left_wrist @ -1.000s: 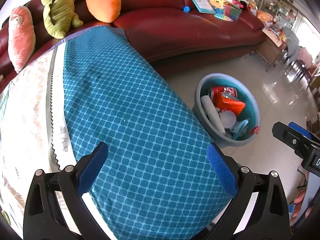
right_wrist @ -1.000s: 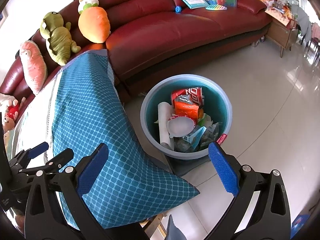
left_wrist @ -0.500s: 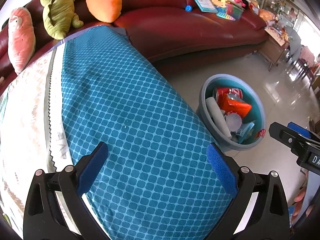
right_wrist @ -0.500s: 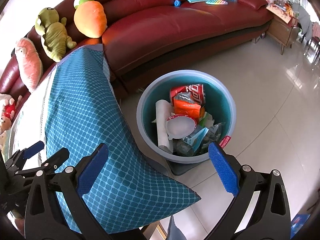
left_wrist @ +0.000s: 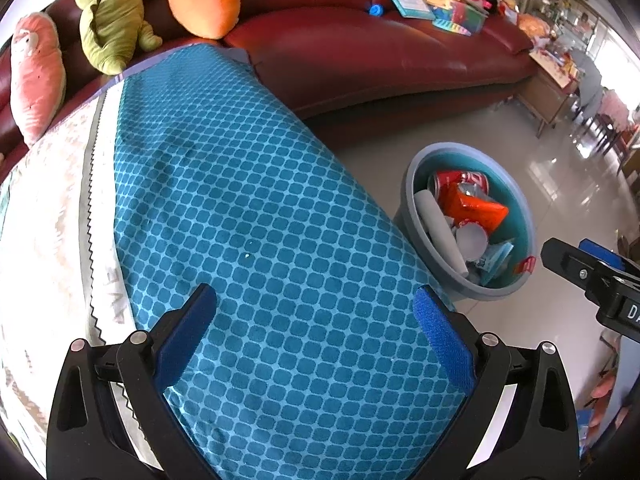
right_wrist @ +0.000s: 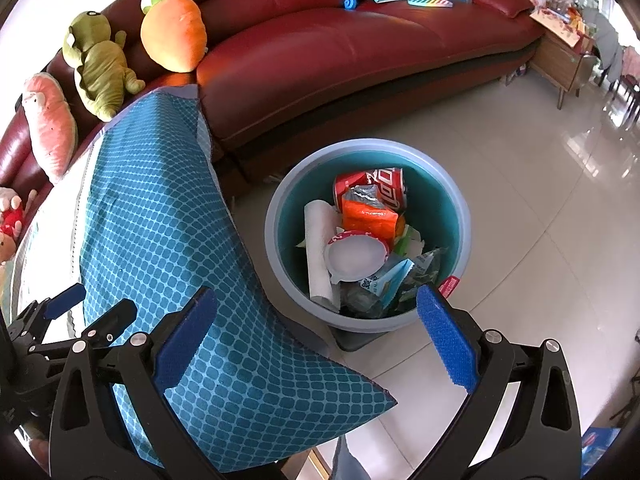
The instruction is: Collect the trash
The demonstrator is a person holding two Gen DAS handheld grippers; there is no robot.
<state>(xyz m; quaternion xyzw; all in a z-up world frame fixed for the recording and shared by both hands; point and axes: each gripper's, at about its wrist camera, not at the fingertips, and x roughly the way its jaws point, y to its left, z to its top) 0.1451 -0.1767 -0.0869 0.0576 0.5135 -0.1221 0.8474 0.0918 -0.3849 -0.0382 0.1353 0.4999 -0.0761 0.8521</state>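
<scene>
Dark red leather sofa curves along glossy pale tiled floor.

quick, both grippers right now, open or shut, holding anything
Left gripper: open, holding nothing, over the blue tablecloth.
Right gripper: open, holding nothing, above the trash bin.

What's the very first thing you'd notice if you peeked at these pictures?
Probably the round grey-blue plastic bin on the shiny tiled floor, stuffed with a red drink can, an orange snack wrapper and a white paper roll. Beside it, a big teal patterned cloth drapes over the table. Behind, an orange carrot plush sits on the dark red leather sofa.
</scene>
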